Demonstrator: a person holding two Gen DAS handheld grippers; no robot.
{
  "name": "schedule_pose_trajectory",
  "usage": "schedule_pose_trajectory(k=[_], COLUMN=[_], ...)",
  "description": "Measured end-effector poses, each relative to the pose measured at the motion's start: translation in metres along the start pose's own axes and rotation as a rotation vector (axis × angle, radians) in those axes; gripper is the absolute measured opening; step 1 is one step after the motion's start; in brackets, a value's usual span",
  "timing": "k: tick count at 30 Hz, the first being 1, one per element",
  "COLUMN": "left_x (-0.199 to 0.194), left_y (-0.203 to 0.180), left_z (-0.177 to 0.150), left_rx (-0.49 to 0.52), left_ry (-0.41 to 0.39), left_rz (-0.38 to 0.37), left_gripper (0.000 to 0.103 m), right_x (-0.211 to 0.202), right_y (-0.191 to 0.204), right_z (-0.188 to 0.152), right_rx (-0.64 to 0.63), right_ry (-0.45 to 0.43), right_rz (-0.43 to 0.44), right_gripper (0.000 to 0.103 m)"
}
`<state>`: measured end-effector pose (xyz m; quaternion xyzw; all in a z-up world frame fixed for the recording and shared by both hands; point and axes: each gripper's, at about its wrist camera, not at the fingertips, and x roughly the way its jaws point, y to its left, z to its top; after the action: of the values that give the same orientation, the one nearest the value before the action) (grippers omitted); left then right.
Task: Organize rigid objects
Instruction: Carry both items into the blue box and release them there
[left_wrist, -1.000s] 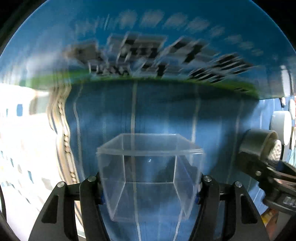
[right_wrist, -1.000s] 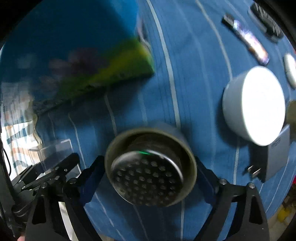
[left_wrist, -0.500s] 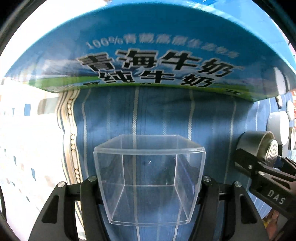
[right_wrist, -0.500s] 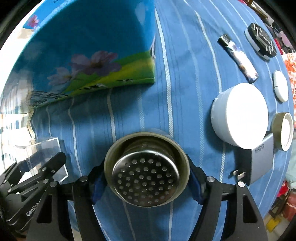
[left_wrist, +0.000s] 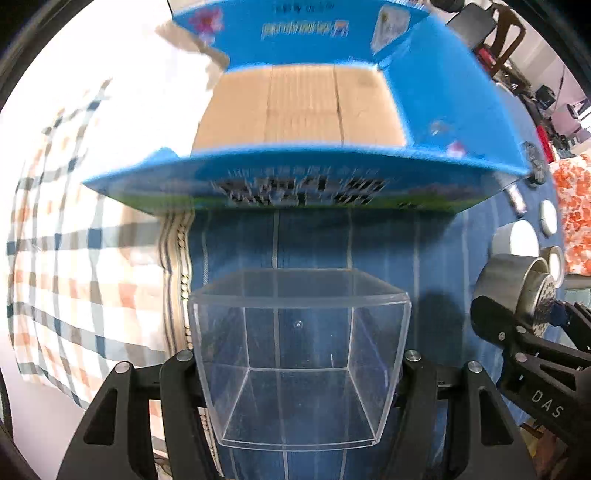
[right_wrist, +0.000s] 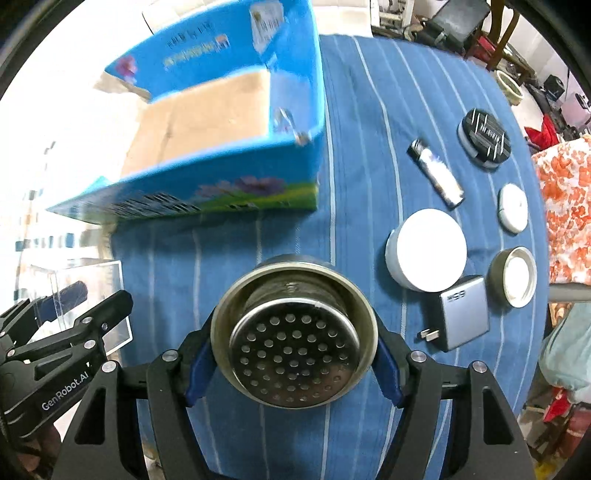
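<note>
My left gripper (left_wrist: 295, 363) is shut on a clear plastic box (left_wrist: 299, 354) and holds it above the blue striped cloth. My right gripper (right_wrist: 293, 363) is shut on a round metal strainer cup (right_wrist: 295, 332) with a perforated face. An open blue carton (left_wrist: 306, 110) with a bare cardboard floor stands ahead of both; it also shows in the right wrist view (right_wrist: 221, 122) at upper left. The right gripper and cup show at the right of the left wrist view (left_wrist: 517, 291). The left gripper and clear box show at the left of the right wrist view (right_wrist: 74, 291).
On the blue cloth (right_wrist: 354, 155) right of the carton lie a lighter (right_wrist: 436, 171), a black round lid (right_wrist: 484, 138), a white round tin (right_wrist: 426, 249), a small white disc (right_wrist: 513, 208), a metal-rimmed lid (right_wrist: 515, 277) and a grey plug adapter (right_wrist: 458, 314). Checked cloth (left_wrist: 74, 258) lies left.
Both grippers have risen with their loads. The carton's open top and cardboard floor now show, where before only its printed side was visible.
</note>
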<state>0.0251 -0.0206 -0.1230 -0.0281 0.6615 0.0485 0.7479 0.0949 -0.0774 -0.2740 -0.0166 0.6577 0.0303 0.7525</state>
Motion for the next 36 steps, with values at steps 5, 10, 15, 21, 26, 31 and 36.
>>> schedule_pose_trajectory(k=[5, 10, 15, 21, 26, 31, 36], left_x=[-0.053, -0.08, -0.098, -0.053, -0.005, 0.044, 0.079], left_y=[-0.003, -0.003, 0.007, 0.043, 0.066, 0.08, 0.084], left_z=[0.006, 0.035, 0.077, 0.142, 0.184, 0.209, 0.219], left_rx=[0.002, -0.009, -0.019, 0.011, 0.017, -0.002, -0.002], left_ry=[-0.085, -0.176, -0.247, -0.258, -0.205, -0.139, -0.087], left_rz=[-0.007, -0.015, -0.038, -0.042, -0.04, -0.052, -0.061], left_gripper=[0.061, 0.061, 0.061, 0.061, 0.061, 0.061, 0.061], right_x=[-0.05, -0.091, -0.099, -0.054, 0.015, 0.087, 0.134], right_y=[0.004, 0.015, 0.031, 0.049, 0.065, 0.073, 0.07], right_z=[0.032, 0.063, 0.109, 0.178, 0.231, 0.27, 0.286], right_rx=[-0.022, -0.047, -0.039, 0.036, 0.066, 0.09, 0.128], right_ry=[-0.062, -0.133, -0.179, -0.155, -0.096, -0.003, 0.076], right_rz=[0.053, 0.087, 0.087, 0.086, 0.037, -0.02, -0.066], right_gripper=[0.073, 0.073, 0.073, 0.073, 0.073, 0.073, 0.073])
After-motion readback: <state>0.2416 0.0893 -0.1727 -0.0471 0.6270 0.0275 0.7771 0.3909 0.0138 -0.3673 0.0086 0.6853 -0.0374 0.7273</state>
